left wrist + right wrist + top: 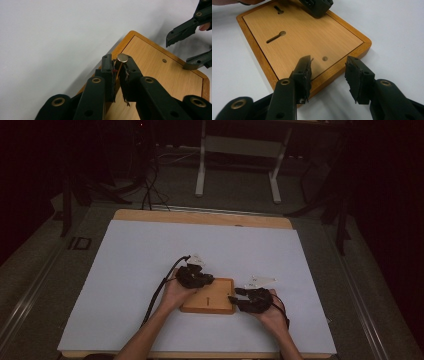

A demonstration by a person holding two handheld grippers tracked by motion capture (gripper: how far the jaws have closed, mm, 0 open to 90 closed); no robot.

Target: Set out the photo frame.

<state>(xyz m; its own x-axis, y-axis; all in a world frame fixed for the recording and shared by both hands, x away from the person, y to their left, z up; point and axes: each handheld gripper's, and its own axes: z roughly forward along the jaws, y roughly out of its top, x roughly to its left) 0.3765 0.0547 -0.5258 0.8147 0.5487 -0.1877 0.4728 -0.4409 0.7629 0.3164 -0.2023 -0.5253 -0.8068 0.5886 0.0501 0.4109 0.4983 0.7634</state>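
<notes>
You've got a flat wooden board (210, 301) w/ darker raised rim lying flat on the white sheet, near the front edge. Its top has two keyhole slots (276, 36) & a small round hole (325, 58). A small shiny metal cylinder (122, 58) is pinched upright over one corner.
</notes>
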